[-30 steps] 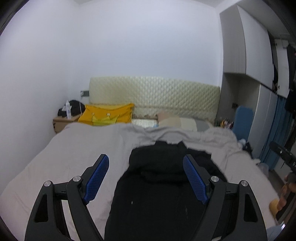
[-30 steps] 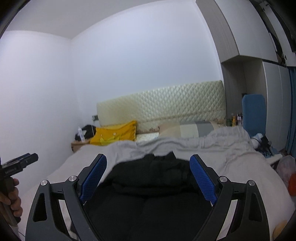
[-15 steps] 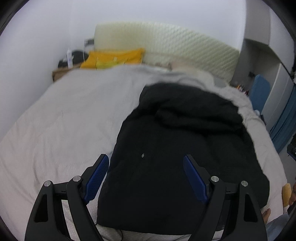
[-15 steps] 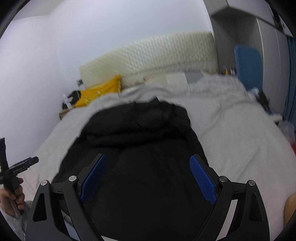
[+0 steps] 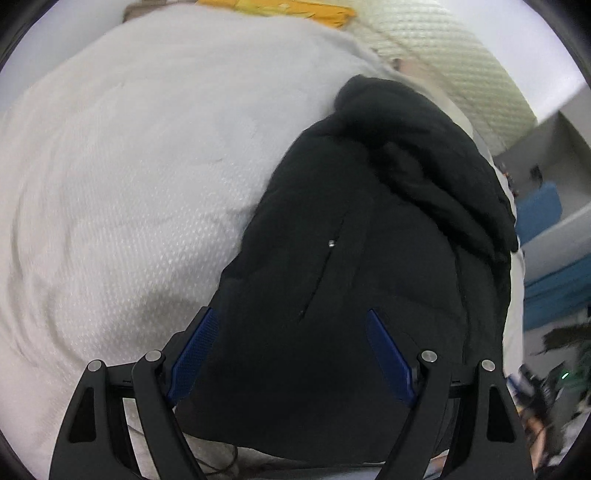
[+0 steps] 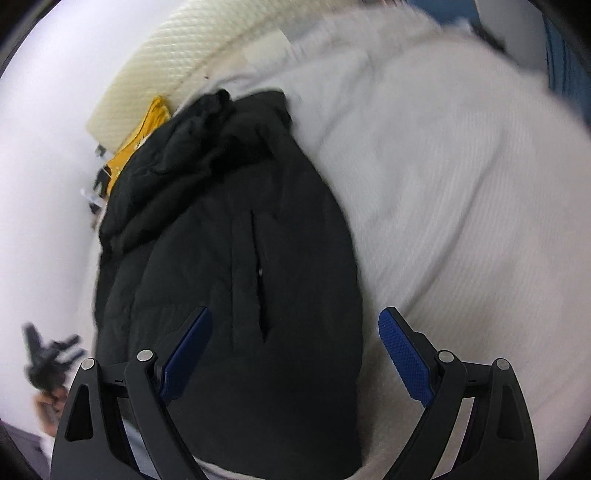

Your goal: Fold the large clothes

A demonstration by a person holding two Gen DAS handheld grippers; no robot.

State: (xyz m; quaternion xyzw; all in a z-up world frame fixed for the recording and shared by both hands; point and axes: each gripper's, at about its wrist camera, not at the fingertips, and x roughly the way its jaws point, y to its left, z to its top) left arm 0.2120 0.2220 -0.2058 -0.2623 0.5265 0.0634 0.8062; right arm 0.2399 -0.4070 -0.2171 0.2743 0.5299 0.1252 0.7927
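Left wrist view: showed white textured bedspread (image 5: 122, 177) at left, black padded jacket (image 5: 369, 258) lying flat on it at centre-right, hood end toward quilted cream headboard (image 5: 454, 62). Left gripper (image 5: 291, 347) spread wide over jacket's near hem, gripping nothing. Right wrist view: showed yellow pillow (image 6: 144, 129) far left, jacket (image 6: 229, 258) centre, bedspread (image 6: 461, 192) right. Right gripper (image 6: 295, 350) also wide apart, empty, above jacket's near right edge.

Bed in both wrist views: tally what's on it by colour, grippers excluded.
Black: 1, the jacket
Yellow: 1, the cushion near the headboard
White: 1, the bedspread
Total: 3
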